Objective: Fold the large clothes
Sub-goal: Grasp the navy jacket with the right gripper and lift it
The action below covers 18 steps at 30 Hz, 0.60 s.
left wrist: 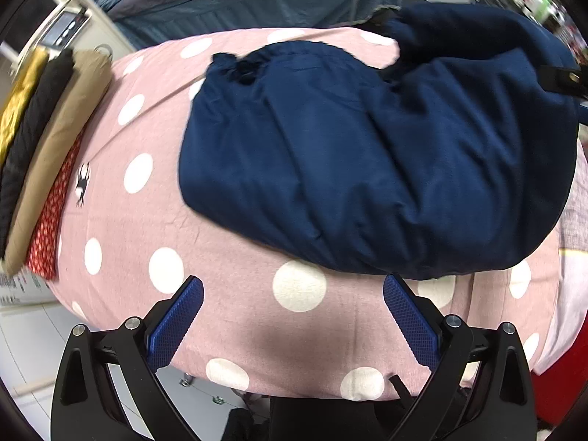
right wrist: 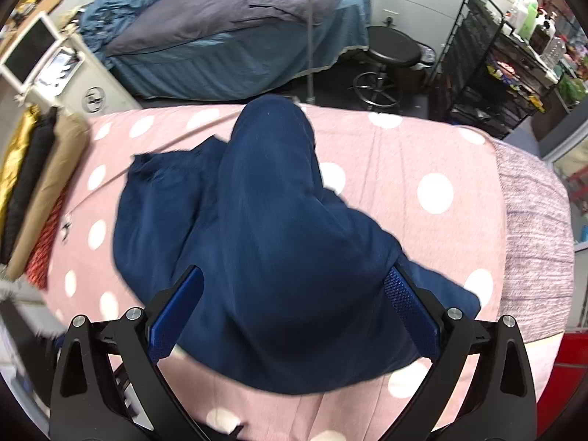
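Note:
A large navy blue garment lies bunched on a table under a pink sheet with white dots. My left gripper is open and empty, just in front of the garment's near edge. In the right wrist view the navy garment spreads across the pink sheet, one long part reaching to the far edge. My right gripper is open above the garment, fingers wide apart with cloth showing between them, not pinched. Part of the right gripper shows at the far right of the left wrist view.
A stack of folded clothes, gold, black, tan and red, sits at the table's left edge, also in the right wrist view. Beyond the table stand a blue-covered bed, a black stool and a wire shelf with bottles.

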Motion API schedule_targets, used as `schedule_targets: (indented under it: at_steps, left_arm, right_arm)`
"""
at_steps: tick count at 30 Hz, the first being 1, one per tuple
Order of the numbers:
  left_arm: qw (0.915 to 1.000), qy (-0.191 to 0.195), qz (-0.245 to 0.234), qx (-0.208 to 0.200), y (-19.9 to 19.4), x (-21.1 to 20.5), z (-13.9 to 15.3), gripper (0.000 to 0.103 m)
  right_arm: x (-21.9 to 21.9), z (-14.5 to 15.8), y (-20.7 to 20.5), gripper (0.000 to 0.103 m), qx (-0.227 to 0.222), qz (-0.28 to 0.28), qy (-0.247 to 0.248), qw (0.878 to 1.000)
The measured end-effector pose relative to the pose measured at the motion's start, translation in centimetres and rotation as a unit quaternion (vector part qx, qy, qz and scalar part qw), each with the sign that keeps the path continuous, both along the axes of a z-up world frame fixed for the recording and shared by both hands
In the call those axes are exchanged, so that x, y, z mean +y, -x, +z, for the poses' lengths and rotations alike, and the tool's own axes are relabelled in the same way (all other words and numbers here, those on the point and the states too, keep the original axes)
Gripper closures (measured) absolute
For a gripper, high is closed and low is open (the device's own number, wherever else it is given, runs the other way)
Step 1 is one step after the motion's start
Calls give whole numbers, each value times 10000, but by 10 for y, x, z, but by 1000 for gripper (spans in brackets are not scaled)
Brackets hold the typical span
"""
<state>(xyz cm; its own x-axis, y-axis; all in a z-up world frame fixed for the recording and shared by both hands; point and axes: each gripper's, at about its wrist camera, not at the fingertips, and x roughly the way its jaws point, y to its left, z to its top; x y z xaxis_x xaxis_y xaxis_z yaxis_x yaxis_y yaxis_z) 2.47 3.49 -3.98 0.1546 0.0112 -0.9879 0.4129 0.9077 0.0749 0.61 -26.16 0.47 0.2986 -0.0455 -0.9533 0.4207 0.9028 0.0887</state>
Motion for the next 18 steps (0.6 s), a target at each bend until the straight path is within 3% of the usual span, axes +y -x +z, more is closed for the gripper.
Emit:
schedule_targets:
  at_steps: [3, 8, 10, 11, 13, 14, 15, 18]
  left_arm:
    - [9998, 52, 179, 15, -3, 13, -1, 7]
    - [9988, 178, 447, 23, -7, 31, -8, 7]
    - [9984, 229, 517, -24, -8, 34, -10, 7]
    - [9979, 274, 580, -60, -10, 36, -11, 7]
    - [9968, 440, 652, -123, -12, 36, -8, 7]
    - [9958, 609, 656, -165, -13, 34, -4, 7]
    - [9951, 714, 647, -202, -13, 33, -1, 7]
    - [9933, 915, 612, -363, -16, 25, 9, 7]
  right_arm:
    - [-3, -3, -15, 6, -76, -160, 112, 9998]
    - [-4, -1, -26, 6, -334, -170, 970, 9946]
    - [-10, -9, -32, 6, -400, -72, 1069, 9934]
    - [-14, -17, -36, 6, -279, -48, 916, 9954]
    - [-24, -45, -43, 6, 174, -144, 18, 9997]
    - [-26, -51, -40, 11, 182, -265, -265, 9991]
    - [-25, -52, -37, 28, 119, -317, -346, 9988]
    - [1, -49, -24, 56, -24, -18, -106, 9999]
